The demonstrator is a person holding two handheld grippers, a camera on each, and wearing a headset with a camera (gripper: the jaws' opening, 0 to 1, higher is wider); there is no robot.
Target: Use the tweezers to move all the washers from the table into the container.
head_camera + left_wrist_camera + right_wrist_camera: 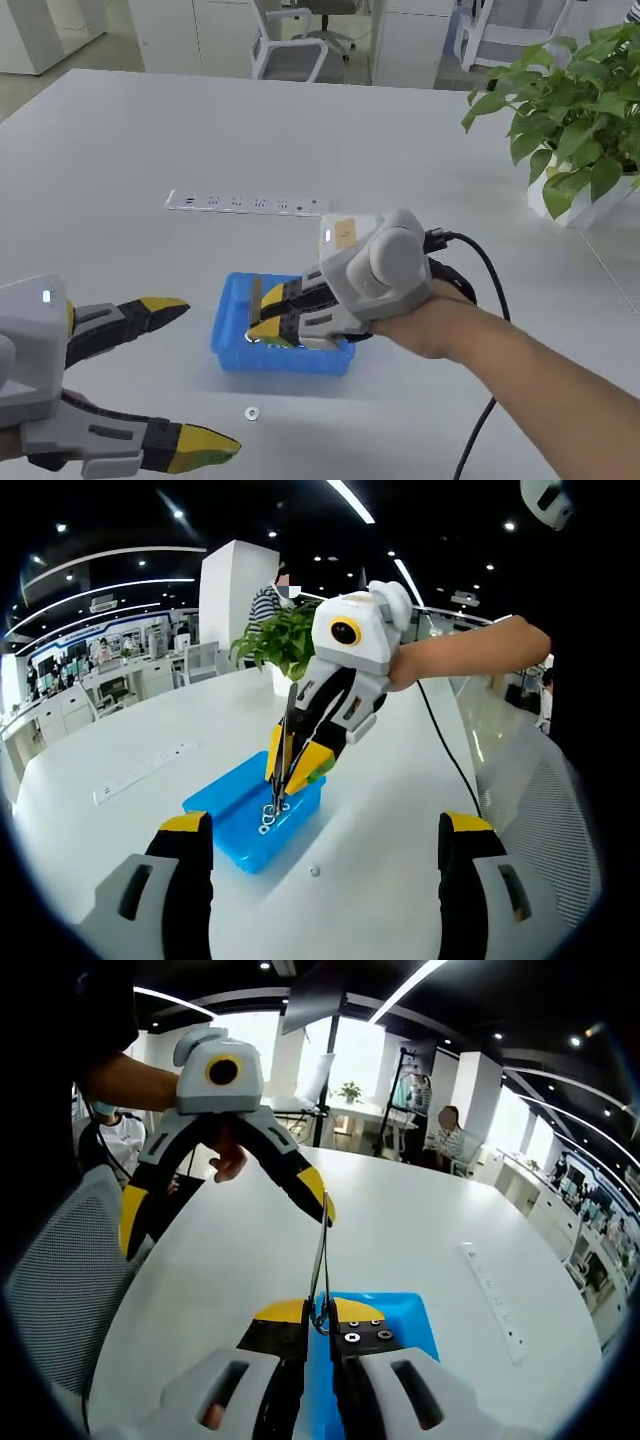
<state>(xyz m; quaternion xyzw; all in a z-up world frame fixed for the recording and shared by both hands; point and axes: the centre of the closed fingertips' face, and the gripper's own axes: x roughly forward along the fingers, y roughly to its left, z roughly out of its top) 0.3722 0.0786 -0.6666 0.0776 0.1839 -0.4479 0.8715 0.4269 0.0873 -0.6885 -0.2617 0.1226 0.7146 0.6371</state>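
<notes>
A blue container (283, 357) sits mid-table. My right gripper (262, 315) hangs over it, shut on thin metal tweezers (285, 748) whose tips point down into the container. Several washers (267, 820) lie inside, right at the tweezer tips. One small washer (251, 412) rests on the white table just in front of the container, also in the left gripper view as a washer (314, 871). My left gripper (210, 375) is open at the lower left, nothing between its jaws. In the right gripper view the tweezers (320, 1245) rise from the shut right gripper (318, 1310) above the container (410, 1325).
A white power strip (245, 203) lies behind the container. A potted plant (575, 110) stands at the far right of the table. A black cable (490, 290) trails from the right gripper toward the near edge. Chairs stand beyond the table.
</notes>
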